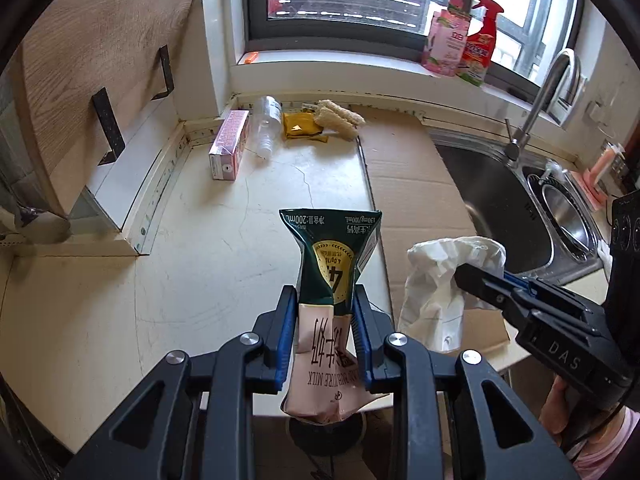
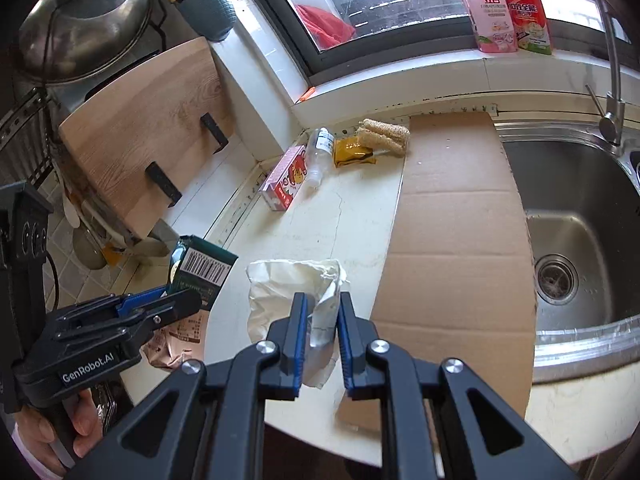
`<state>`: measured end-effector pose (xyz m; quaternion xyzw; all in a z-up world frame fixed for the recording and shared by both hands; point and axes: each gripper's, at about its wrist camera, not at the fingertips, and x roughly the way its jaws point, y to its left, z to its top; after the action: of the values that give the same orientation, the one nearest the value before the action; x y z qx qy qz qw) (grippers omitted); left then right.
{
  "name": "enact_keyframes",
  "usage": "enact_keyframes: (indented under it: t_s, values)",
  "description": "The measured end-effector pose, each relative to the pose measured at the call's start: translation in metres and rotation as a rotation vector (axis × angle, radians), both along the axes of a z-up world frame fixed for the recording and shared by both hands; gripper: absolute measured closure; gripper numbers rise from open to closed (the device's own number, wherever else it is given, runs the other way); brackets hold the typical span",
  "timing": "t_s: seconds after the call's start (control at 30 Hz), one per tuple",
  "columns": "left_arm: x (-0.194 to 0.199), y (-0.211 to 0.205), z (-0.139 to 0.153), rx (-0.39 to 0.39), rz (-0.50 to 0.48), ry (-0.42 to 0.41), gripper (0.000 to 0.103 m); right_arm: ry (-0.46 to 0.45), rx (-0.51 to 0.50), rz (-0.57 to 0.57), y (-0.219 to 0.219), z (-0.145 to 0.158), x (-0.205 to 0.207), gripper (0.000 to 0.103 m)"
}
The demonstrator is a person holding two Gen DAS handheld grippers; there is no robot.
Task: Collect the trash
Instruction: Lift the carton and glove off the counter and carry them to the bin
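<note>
My left gripper [image 1: 325, 300] is shut on a green and pink milk pouch [image 1: 334, 264], held above the counter's front edge; the pouch also shows in the right wrist view [image 2: 200, 272]. My right gripper [image 2: 323, 304] is shut on a crumpled white bag [image 2: 292, 292], also seen in the left wrist view [image 1: 440, 280]. At the back of the counter lie a pink carton [image 1: 230, 144], a clear plastic bottle [image 1: 266, 124], a yellow wrapper [image 1: 302, 128] and corn cobs [image 1: 340, 118].
A cardboard sheet [image 2: 456, 216] lies on the counter beside the steel sink [image 2: 580, 208] with its faucet [image 1: 536, 108]. A wooden board [image 2: 148, 128] leans at the left. Cleaner bottles [image 2: 508, 8] stand on the windowsill. A pot [image 2: 84, 20] sits far left.
</note>
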<state>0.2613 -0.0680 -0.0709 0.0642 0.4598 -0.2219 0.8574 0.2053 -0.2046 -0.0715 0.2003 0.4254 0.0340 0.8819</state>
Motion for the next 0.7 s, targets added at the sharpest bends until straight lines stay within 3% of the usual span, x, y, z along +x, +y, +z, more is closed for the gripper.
enact_keyframes:
  t_s: [0.4, 0.7]
  values:
    - [-0.119, 0.032, -0.022, -0.012, -0.105, 0.033, 0.078, 0.037, -0.047, -0.079, 0.051, -0.004, -0.133, 0.089]
    - [-0.173, 0.049, -0.044, -0.006, -0.133, 0.090, 0.078, 0.106, -0.049, -0.114, 0.066, -0.018, -0.188, 0.089]
